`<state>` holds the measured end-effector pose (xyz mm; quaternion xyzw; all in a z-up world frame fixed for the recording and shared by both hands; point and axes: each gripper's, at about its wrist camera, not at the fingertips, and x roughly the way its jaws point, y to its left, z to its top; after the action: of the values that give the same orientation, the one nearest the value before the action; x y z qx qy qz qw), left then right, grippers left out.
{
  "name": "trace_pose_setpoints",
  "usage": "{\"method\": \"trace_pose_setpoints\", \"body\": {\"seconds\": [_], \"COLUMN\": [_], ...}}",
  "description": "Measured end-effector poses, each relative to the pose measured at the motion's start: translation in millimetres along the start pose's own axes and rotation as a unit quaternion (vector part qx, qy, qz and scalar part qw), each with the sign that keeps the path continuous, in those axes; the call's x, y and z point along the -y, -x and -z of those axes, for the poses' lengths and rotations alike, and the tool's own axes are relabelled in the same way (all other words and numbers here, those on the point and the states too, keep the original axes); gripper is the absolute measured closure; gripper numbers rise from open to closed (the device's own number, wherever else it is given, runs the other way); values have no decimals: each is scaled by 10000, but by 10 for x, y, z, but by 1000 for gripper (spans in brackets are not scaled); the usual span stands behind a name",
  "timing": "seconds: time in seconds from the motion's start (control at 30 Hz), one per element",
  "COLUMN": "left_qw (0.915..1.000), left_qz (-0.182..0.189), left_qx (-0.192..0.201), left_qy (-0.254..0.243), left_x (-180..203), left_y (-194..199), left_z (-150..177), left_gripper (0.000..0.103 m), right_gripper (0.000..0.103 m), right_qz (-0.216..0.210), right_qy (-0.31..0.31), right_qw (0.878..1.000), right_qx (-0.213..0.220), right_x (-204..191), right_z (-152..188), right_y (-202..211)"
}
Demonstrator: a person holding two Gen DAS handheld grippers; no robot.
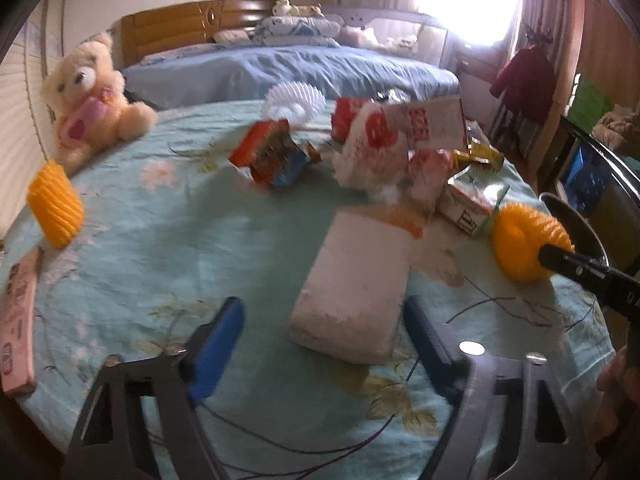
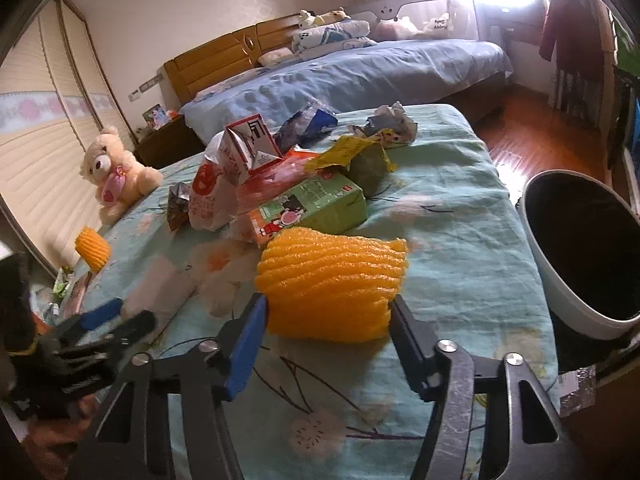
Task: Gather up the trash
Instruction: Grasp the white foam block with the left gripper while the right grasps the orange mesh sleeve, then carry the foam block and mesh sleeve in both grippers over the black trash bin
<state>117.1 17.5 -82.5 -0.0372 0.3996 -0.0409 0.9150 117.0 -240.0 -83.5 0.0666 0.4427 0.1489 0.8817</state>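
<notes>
A white flat box [image 1: 352, 292] lies on the floral green cover [image 1: 160, 248]. It sits between the blue pads of my left gripper [image 1: 324, 308], which is open: the left pad stands clear of the box and the right pad is close beside its edge. My right gripper [image 2: 329, 300] is shut on an orange foam net [image 2: 332, 284], with a pad touching each side. That net [image 1: 524, 240] and a black finger of the right gripper also show in the left wrist view. A pile of cartons and wrappers [image 2: 304, 196] lies just beyond.
A white bin with a dark inside [image 2: 560, 300] stands at the cover's right edge. A teddy bear [image 1: 88, 100] and a second orange foam net [image 1: 56, 208] sit at the left, with a pink box [image 1: 16, 320] at the left edge. A blue bed [image 1: 280, 68] lies behind.
</notes>
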Motion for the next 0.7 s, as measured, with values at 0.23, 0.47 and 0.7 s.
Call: {"method": "trace_pose_setpoints", "body": {"seconds": [0.23, 0.47, 0.7], "left_qw": [9994, 9981, 9956], "left_qz": [184, 405, 640], "left_qx": [157, 305, 256], "left_qy": [-228, -344, -636], "left_x": [96, 246, 526], "left_y": [25, 202, 252], "left_z": [14, 27, -7], "left_gripper": [55, 55, 55], "right_gripper": [87, 90, 91], "right_qz": [-203, -228, -81], "right_qy": [-33, -26, -147], "right_qw": [9998, 9997, 9996], "right_qx": [-60, 90, 247], "right_x": [15, 49, 225], "right_z": [40, 34, 55], "right_y": [-11, 134, 332]}}
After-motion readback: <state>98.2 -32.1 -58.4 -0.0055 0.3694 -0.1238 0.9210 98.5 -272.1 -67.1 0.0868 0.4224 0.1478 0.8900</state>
